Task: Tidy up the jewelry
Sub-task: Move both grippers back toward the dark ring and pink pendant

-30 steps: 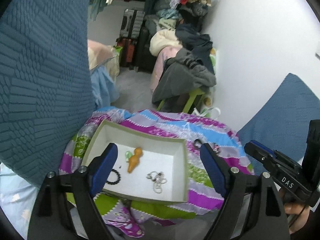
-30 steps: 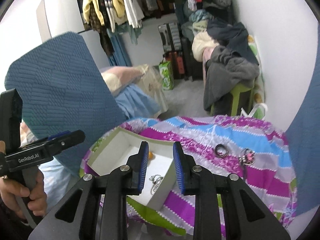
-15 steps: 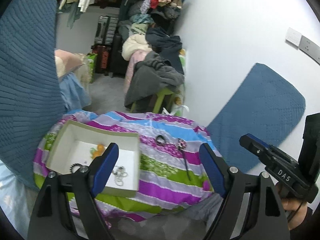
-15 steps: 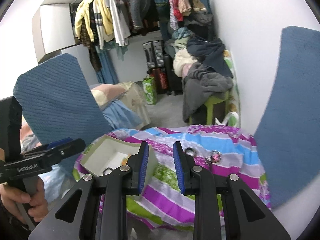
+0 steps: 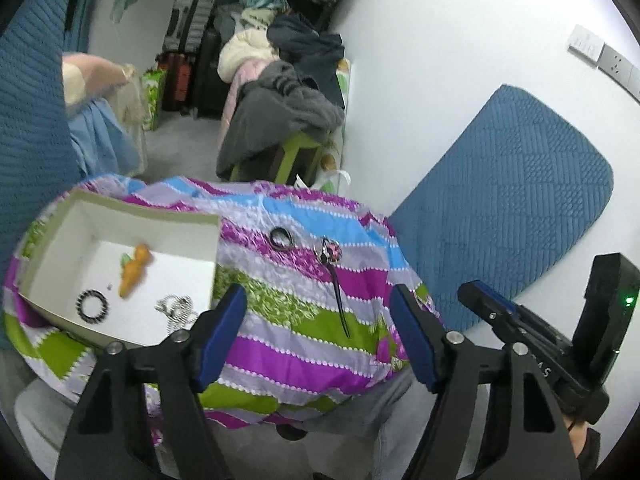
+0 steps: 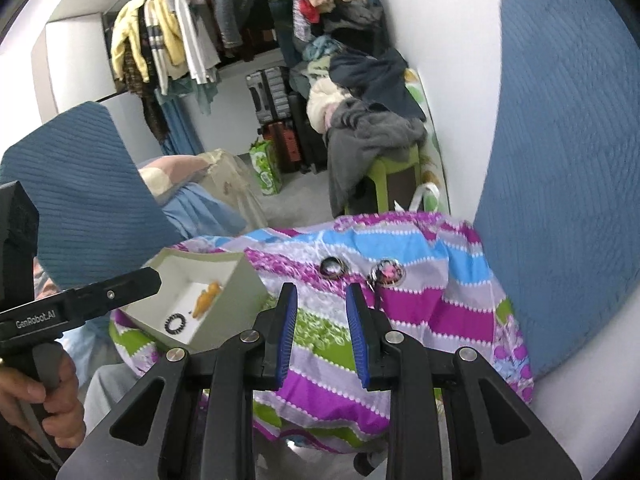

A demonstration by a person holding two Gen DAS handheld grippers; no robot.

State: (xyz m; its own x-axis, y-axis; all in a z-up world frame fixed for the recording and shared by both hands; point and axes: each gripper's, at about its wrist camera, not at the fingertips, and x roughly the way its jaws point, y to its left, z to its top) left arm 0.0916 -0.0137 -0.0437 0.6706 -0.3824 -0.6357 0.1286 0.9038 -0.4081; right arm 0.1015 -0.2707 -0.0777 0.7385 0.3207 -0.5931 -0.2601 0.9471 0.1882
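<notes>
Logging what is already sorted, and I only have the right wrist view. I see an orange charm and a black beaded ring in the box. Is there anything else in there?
Observer: Yes. The left wrist view shows a silver chain in the box, near its front right corner.
Operator: A dark stick below the round pendant runs behind my finger. Where does it end?
Observer: The dark stick runs from the pendant toward the camera and ends on a green stripe of the cloth.
Operator: Is the left gripper holding anything?
Observer: No. The left gripper is closing from wide apart, with nothing between its jaws.
</notes>
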